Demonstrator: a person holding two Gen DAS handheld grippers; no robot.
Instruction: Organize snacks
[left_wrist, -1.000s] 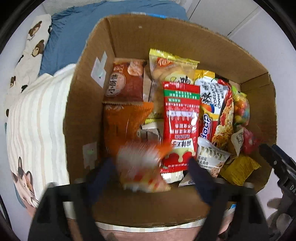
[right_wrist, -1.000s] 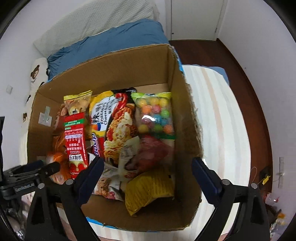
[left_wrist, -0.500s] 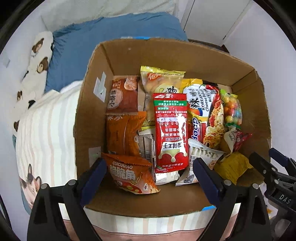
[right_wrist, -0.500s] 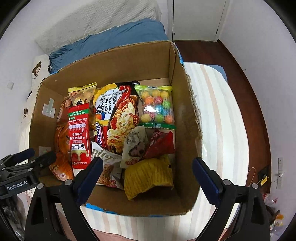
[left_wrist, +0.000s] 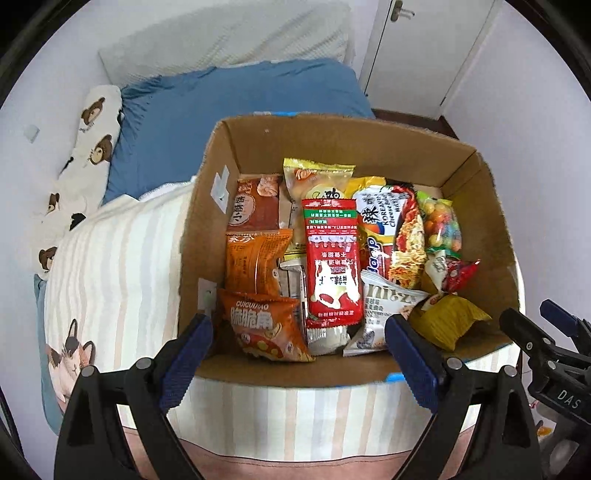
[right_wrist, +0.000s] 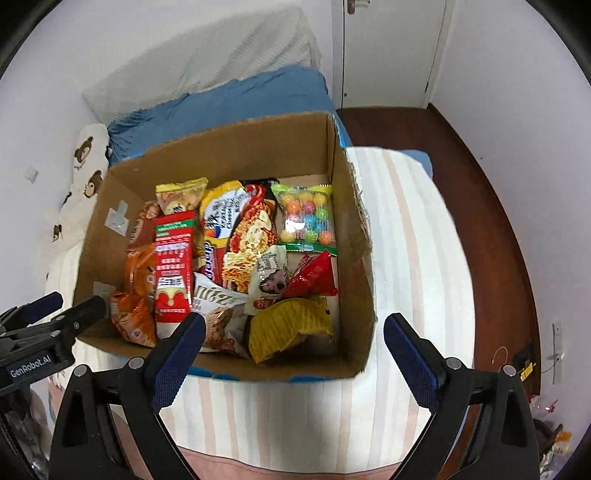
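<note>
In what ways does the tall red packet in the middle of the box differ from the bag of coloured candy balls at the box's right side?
The red packet is opaque and printed with white text; the candy bag is clear, so its coloured balls show. The red packet is long and narrow and lies on top of other snacks; the candy bag is shorter and sits beside the right wall of the cardboard box. Both lie sealed inside the box, and neither is held.

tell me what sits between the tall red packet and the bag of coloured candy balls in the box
The Korean cheese noodle packet lies between the tall red packet and the candy ball bag, overlapping neither fully. The right wrist view shows it best.
</note>
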